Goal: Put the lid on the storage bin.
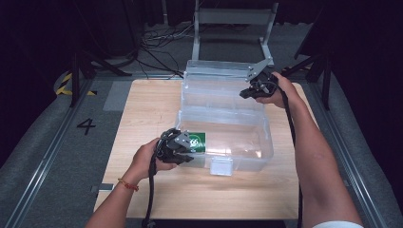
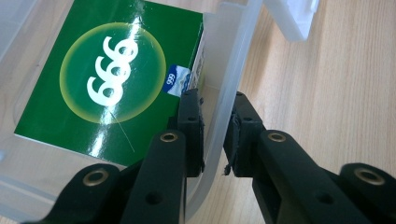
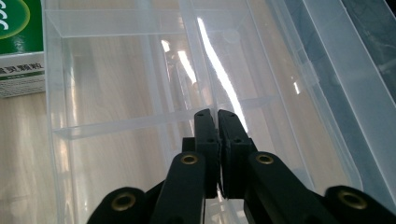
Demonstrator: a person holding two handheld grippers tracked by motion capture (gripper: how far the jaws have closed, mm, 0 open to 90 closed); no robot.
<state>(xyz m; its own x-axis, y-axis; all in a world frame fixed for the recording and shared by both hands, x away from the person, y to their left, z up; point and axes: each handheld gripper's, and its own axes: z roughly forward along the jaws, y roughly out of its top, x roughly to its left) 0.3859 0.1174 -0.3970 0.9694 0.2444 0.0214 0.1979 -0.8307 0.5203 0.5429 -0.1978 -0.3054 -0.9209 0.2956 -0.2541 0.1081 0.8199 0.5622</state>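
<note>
A clear plastic box (image 1: 267,142) stands open on the wooden table, its lid (image 1: 214,83) laid back behind it. Inside at the left lies a green carton (image 1: 197,141) printed "999" (image 2: 107,79), also at the upper left of the right gripper view (image 3: 18,42). My left gripper (image 1: 183,151) is at the box's front left corner, jaws shut on the clear wall (image 2: 219,135), one jaw inside and one outside. My right gripper (image 1: 248,92) is at the lid's right end, jaws pressed together on a thin clear rib of the lid (image 3: 212,112).
The box's white latch (image 1: 221,166) hangs at its front middle. A metal frame (image 1: 233,19) and cables (image 1: 157,40) lie on the floor beyond the table (image 1: 142,118). Bare wood lies in front of and left of the box.
</note>
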